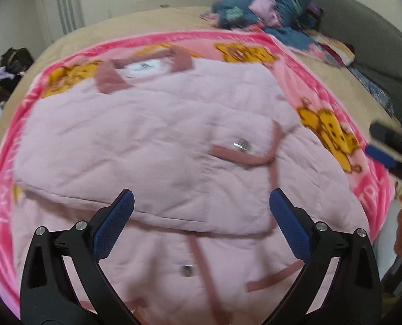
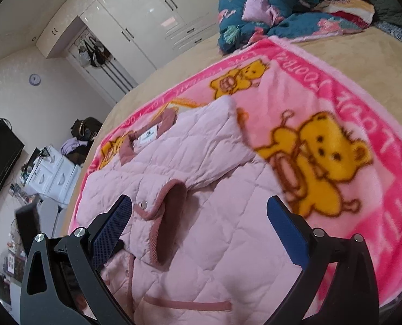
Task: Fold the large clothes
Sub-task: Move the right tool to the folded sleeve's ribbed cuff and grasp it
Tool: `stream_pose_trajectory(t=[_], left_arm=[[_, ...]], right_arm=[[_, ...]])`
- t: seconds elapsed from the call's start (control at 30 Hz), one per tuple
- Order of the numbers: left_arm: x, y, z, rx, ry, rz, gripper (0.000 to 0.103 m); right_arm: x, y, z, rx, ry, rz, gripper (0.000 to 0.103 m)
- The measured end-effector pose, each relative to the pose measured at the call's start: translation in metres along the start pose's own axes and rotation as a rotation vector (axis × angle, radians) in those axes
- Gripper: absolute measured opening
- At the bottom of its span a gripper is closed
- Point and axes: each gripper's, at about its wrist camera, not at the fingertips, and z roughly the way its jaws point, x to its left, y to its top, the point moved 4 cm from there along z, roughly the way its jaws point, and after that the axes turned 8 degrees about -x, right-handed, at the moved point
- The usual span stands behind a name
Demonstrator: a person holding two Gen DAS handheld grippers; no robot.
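A: How did the jacket [image 1: 152, 146] look?

B: Pale pink, quilted, darker pink trim. It lay on the blanket [image 1: 333, 86] ahead of both grippers, a sleeve folded across its front, cuff [image 2: 171, 216] open toward the right gripper [image 2: 199, 216].

A: And the grippers?

B: The left gripper [image 1: 201, 211] hovered over the lower front, fingers spread wide, holding nothing. The right gripper was also spread and empty, above the jacket's right part, near the cuff.

A: Which way did it point?

B: Its collar [image 1: 144, 67] lay at the far end from the left gripper, hem nearest; the long axis ran straight away from it.
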Motion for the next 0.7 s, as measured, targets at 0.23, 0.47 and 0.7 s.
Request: stream_pose_trajectory(t=[0.23, 0.47, 0.7], left_arm=[[0.066, 0.014, -0.026, -0.073, 0.119, -0.111, 0.094], [0.123, 0.014, -0.047, -0.120, 0.186, -0.229, 0.094], [0.160, 0.010, -0.060, -0.158, 0.221, -0.298, 0.094]], right_arm=[[0.026, -0.028, 0.036, 0.101, 0.033, -0.033, 0.099], [0.053, -0.056, 0.071, 0.169, 0.054, -0.077, 0.099], [0.067, -0.070, 0.098, 0.192, 0.061, -0.080, 0.099]])
